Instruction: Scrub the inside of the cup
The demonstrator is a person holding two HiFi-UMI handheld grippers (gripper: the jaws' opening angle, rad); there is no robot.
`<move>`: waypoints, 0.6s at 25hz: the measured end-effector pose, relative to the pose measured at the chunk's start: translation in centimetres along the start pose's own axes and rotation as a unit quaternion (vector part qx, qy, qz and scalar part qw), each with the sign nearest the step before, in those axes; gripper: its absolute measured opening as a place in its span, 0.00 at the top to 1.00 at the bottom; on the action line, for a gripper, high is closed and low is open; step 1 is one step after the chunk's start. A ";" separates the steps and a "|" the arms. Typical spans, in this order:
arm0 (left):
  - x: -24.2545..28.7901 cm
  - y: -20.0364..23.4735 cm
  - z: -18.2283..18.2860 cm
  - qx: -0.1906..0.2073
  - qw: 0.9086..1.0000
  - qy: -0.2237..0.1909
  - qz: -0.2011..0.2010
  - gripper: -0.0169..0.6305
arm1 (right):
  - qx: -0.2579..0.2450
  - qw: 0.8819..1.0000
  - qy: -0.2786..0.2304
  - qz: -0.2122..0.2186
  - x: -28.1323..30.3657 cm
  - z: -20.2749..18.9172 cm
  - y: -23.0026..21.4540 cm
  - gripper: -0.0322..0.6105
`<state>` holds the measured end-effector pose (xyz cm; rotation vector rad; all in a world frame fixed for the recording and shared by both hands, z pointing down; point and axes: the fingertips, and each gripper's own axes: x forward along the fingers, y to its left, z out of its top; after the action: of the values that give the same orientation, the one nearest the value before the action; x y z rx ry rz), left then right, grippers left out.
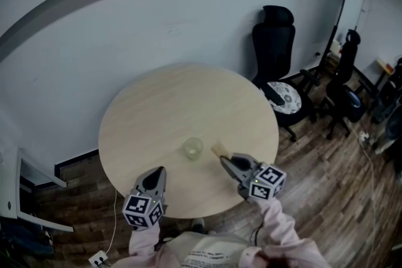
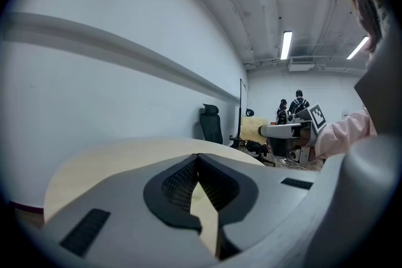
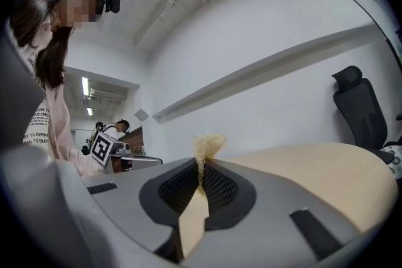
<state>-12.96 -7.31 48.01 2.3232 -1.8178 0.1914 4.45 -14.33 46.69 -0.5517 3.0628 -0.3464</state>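
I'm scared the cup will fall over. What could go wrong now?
1. The cup stands free on the table. The left gripper is shut, empty and apart from it, so a push from the sponge might tip or slide it.
2. The right gripper pinches only a thin edge of the sponge, so scrubbing may pull it loose.

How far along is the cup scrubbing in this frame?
Done: the right gripper is shut on a yellowish sponge. In hand: the sponge is beside the clear cup, outside it; the cup stands unheld on the round table. The left gripper is shut and empty. Left: steadying the cup, pushing the sponge in, scrubbing.
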 end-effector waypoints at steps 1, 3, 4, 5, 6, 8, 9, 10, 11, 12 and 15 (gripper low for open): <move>0.0 0.0 0.0 0.000 1.000 0.000 0.000 0.99 | -0.001 1.000 0.000 0.001 0.0 0.0 0.1 0.92; -0.1 -0.1 0.1 0.000 1.000 0.000 -0.001 0.99 | -0.004 1.000 0.000 0.004 0.1 0.1 0.2 0.92; 0.0 -0.1 0.1 0.000 1.000 0.000 -0.003 0.99 | -0.004 1.000 -0.002 0.006 0.2 0.1 0.3 0.92; 0.0 -0.2 0.1 0.000 1.000 0.001 -0.005 0.99 | -0.003 1.000 -0.004 0.008 0.2 0.2 0.4 0.92; 0.0 -0.3 0.1 0.001 1.000 0.001 -0.006 0.99 | -0.001 1.000 -0.006 0.010 0.2 0.2 0.6 0.92; 0.0 -0.5 0.1 0.001 1.000 0.003 -0.008 0.99 | 0.002 1.000 -0.008 0.014 0.2 0.1 0.8 0.92; 0.0 -0.6 0.0 0.001 1.000 0.003 -0.008 0.99 | 0.001 1.000 -0.007 0.015 0.2 0.1 0.9 0.92; 0.0 -0.7 0.0 0.000 1.000 0.004 -0.008 0.99 | 0.000 1.000 -0.005 0.016 0.2 0.0 0.9 0.92; 0.0 -0.7 -0.1 -0.001 1.000 0.005 -0.008 0.99 | -0.002 1.000 -0.003 0.017 0.2 -0.1 0.9 0.92; 0.0 -0.8 -0.2 -0.002 1.000 0.007 -0.009 0.99 | -0.004 1.000 -0.002 0.017 0.2 -0.2 1.0 0.92; -0.3 -1.0 -0.6 -0.005 1.000 0.010 -0.014 0.99 | -0.002 1.000 -0.002 0.017 0.2 -0.6 1.5 0.92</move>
<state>-12.05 -6.67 48.49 2.3301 -1.7718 0.1985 3.71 -12.88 46.99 -0.4977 3.0654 -0.3367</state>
